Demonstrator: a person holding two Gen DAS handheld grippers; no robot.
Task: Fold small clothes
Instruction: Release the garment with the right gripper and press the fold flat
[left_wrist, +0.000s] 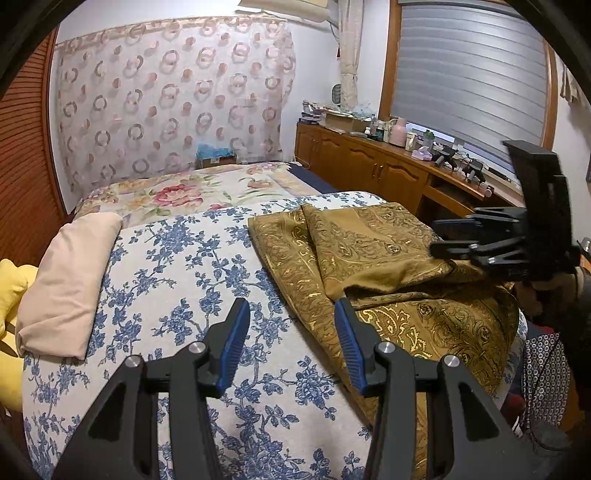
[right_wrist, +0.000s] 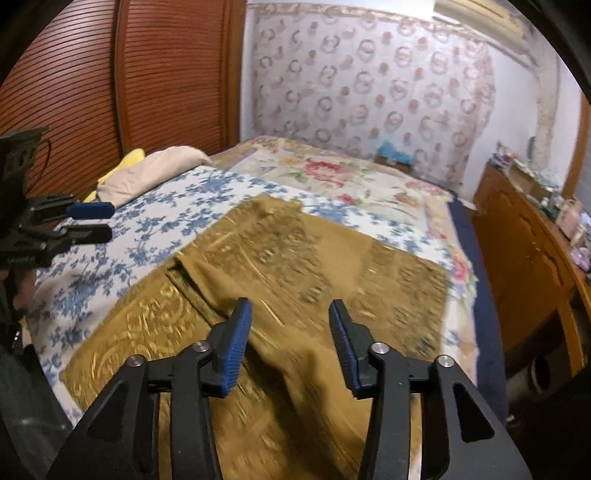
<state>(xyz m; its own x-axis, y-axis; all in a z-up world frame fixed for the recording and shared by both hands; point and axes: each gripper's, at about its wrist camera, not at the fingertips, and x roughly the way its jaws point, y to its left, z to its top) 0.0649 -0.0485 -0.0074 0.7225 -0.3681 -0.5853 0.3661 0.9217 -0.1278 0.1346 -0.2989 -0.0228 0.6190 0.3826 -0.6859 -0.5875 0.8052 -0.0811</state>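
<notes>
A gold-brown patterned cloth (left_wrist: 376, 266) lies partly folded over itself on the blue-flowered bedspread (left_wrist: 192, 266). My left gripper (left_wrist: 291, 306) is open and empty, held above the bedspread at the cloth's left edge. My right gripper (right_wrist: 290, 308) is open and empty above the cloth (right_wrist: 295, 266), which looks blurred in the right wrist view. The right gripper also shows in the left wrist view (left_wrist: 439, 236) at the cloth's right side, and the left gripper shows in the right wrist view (right_wrist: 107, 219) at the far left.
A folded beige cloth (left_wrist: 70, 280) and a yellow item (left_wrist: 11, 295) lie at the bed's left side. A wooden cabinet (left_wrist: 388, 166) with clutter on top runs along the right under the window. A slatted wooden door (right_wrist: 110, 81) stands behind the bed.
</notes>
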